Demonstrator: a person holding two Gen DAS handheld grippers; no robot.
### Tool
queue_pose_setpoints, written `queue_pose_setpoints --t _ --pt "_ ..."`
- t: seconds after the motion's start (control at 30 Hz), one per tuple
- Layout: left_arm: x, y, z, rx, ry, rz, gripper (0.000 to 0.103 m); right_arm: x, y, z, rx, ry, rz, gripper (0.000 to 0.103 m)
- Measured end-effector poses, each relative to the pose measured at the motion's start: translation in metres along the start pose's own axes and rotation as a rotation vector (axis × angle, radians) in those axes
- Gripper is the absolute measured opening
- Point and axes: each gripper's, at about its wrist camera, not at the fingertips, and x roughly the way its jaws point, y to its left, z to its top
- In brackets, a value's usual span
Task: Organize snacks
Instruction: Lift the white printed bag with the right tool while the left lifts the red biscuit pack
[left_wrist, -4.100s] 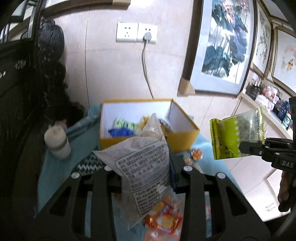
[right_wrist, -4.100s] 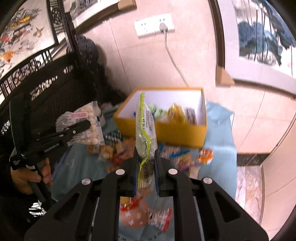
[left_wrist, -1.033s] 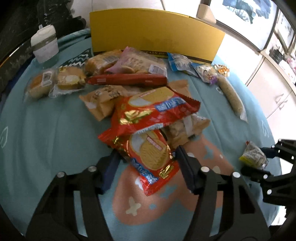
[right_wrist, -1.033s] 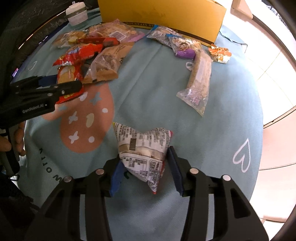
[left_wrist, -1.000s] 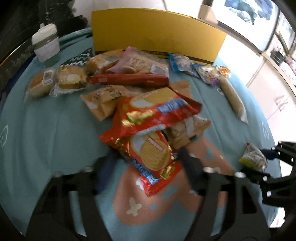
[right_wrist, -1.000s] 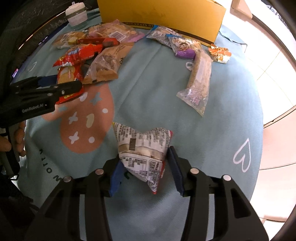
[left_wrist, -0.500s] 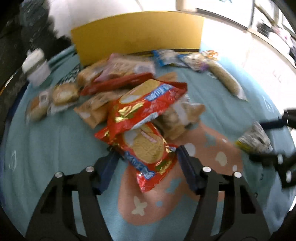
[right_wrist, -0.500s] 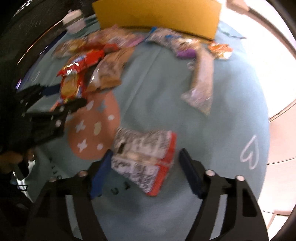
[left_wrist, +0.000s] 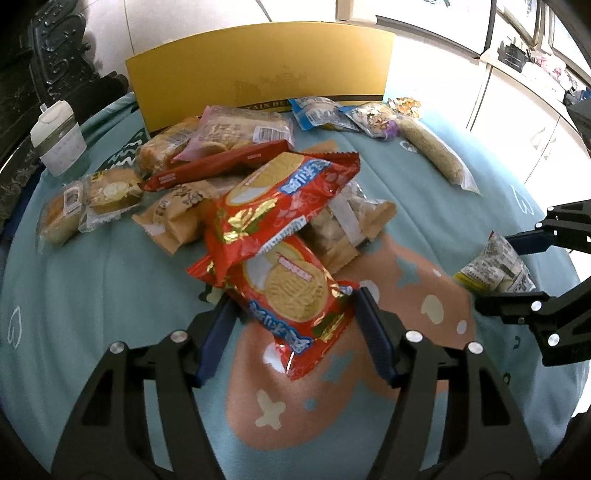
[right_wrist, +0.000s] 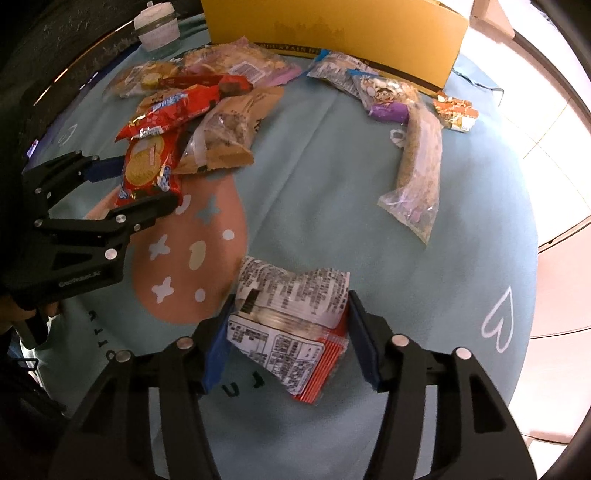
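Since the earlier frame, both tools had dropped from beside the yellow box (left_wrist: 258, 70) onto the teal tabletop (right_wrist: 314, 184). Left tool (left_wrist: 291, 314), jaws just widening slightly, gripped the red biscuit packet (left_wrist: 291, 291); right tool (right_wrist: 286, 332), jaws just narrowing, squeezed the white printed packet (right_wrist: 291, 321).

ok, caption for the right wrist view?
Right hand-held gripper straddles a printed snack packet on the blue tablecloth, yellow box behind.

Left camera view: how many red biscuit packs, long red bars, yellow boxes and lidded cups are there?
red biscuit packs: 2
long red bar: 1
yellow box: 1
lidded cup: 1
Total: 5
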Motion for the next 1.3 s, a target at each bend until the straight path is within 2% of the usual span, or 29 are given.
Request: queue_pose_setpoints --t 0.03,0.1,0.13,0.2,0.23,0.27,0.3,0.37,0.4,0.5,0.77,1.0,1.3 --pt "0.000 0.000 0.000 -0.001 -0.002 0.005 0.068 0.001 0.000 0.001 0.003 0.003 0.011 0.065" --pt "0.003 0.005 -0.002 -0.033 0.004 0.038 0.090 0.003 -0.001 0.001 0.012 -0.008 0.049 0.079" --pt "0.005 0.010 -0.002 -0.070 0.010 0.031 0.092 0.004 0.002 0.001 0.000 -0.012 0.049 0.081" --pt "0.006 0.007 -0.003 -0.029 0.003 0.038 0.096 0.008 0.016 -0.001 -0.077 -0.007 -0.015 0.083" --pt "0.006 0.008 -0.003 -0.029 0.006 0.036 0.096 0.008 0.015 0.000 -0.065 -0.003 -0.017 0.083" --pt "0.006 0.010 -0.002 -0.037 0.014 0.023 0.094 0.008 0.013 0.002 -0.042 -0.001 -0.019 0.075" --pt "0.004 0.009 -0.002 -0.019 0.011 0.009 0.083 0.006 0.011 0.003 -0.030 -0.007 -0.031 0.059" --pt "-0.002 0.000 -0.001 0.036 -0.010 -0.014 0.056 0.003 0.005 0.005 0.000 -0.019 -0.032 0.048" --pt "-0.004 -0.003 -0.002 0.053 -0.009 -0.022 0.049 0.002 0.003 0.005 0.019 -0.025 -0.027 0.046" --pt "-0.008 0.004 -0.001 0.008 0.000 -0.073 0.046 -0.001 -0.001 0.002 0.058 -0.031 -0.001 0.045" --pt "-0.036 0.026 -0.005 -0.053 -0.036 -0.118 0.044 -0.025 -0.001 0.006 0.067 -0.091 0.024 0.045" --pt "-0.072 0.035 -0.001 -0.055 -0.102 -0.120 0.044 -0.038 0.001 0.004 0.090 -0.121 0.036 0.045" --pt "-0.106 0.050 0.002 -0.070 -0.167 -0.106 0.044 -0.069 0.001 0.012 0.086 -0.203 0.045 0.046"
